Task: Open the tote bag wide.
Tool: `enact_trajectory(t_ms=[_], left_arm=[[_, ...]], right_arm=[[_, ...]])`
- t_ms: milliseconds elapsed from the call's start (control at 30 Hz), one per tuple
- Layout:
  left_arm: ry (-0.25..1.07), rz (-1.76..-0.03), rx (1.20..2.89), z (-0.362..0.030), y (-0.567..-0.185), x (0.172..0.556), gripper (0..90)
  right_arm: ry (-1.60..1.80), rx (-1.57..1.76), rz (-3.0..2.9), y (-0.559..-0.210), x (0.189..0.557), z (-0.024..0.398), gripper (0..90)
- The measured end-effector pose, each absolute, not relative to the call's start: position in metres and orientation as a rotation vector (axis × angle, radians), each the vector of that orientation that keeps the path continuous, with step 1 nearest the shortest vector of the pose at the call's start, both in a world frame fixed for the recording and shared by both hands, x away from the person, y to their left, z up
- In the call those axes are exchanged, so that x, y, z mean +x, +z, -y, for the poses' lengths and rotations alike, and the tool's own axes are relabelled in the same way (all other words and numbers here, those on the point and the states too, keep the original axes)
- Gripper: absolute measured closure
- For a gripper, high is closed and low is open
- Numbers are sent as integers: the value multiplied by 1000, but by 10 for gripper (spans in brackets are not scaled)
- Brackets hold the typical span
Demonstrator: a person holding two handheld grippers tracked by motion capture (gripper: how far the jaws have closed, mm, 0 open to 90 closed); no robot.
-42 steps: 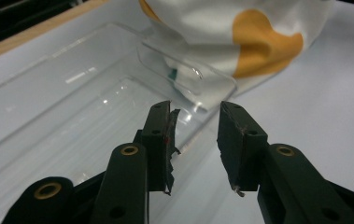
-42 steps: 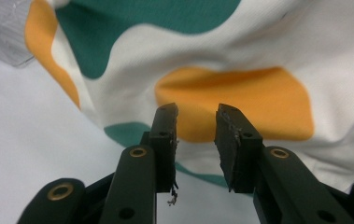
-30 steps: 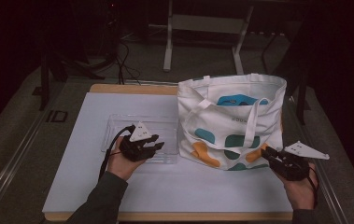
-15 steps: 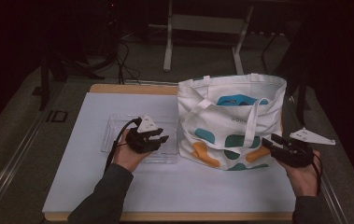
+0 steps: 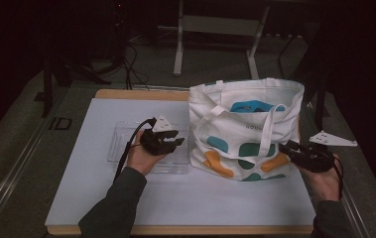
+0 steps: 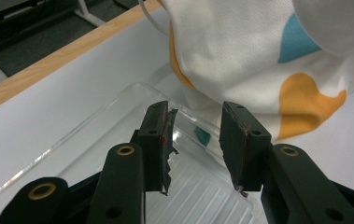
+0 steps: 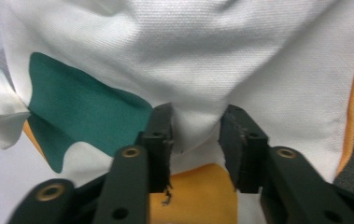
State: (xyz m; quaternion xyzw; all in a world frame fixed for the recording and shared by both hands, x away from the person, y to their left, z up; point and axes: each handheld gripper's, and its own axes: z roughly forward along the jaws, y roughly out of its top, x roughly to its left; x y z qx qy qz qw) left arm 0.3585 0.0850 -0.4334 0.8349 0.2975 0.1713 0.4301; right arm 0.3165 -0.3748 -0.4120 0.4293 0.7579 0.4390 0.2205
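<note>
Left gripper (image 5: 171,144): held in the person's left hand (image 5: 143,157), it hovered over the clear plastic tray (image 5: 118,148) and pointed toward the tote bag (image 5: 245,130). In the left gripper view its jaws stood partly apart with nothing between them; the ribbed tray floor showed through the gap.
Right gripper (image 5: 288,148): held in the person's right hand (image 5: 324,181) at the bag's right lower corner, tips against the cloth. Its jaws had just been closing. In the right gripper view a fold of the white cloth (image 7: 198,130) bulged into the gap, but whether the pads pressed on it could not be told.
Clear plastic tray: lay flat on the white table cover (image 5: 200,198), just left of the bag, its right edge close to the bag's base.
Tote bag: stood upright on the right half of the table, mouth open at the top, white with teal and orange patches, one handle hanging down the front.
Table edge (image 5: 141,94): a wooden strip showed beyond the white cover, behind tray and bag.
</note>
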Motion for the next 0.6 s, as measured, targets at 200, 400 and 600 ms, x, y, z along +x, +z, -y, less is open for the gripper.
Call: enact_trajectory(t_ms=[200,400,600], left_arm=[[410,-739,2081,-79,-432,368,629],[415,-731,2065,-71,-427,376,615],[394,-750,2019,-66,-424,386,603]], right_arm=[[1231,1193,-2090,-415,316,378,754],[1252,1207,-2067,-417,317,381,854],[1244,1189,-2068,-416,315,381,893]])
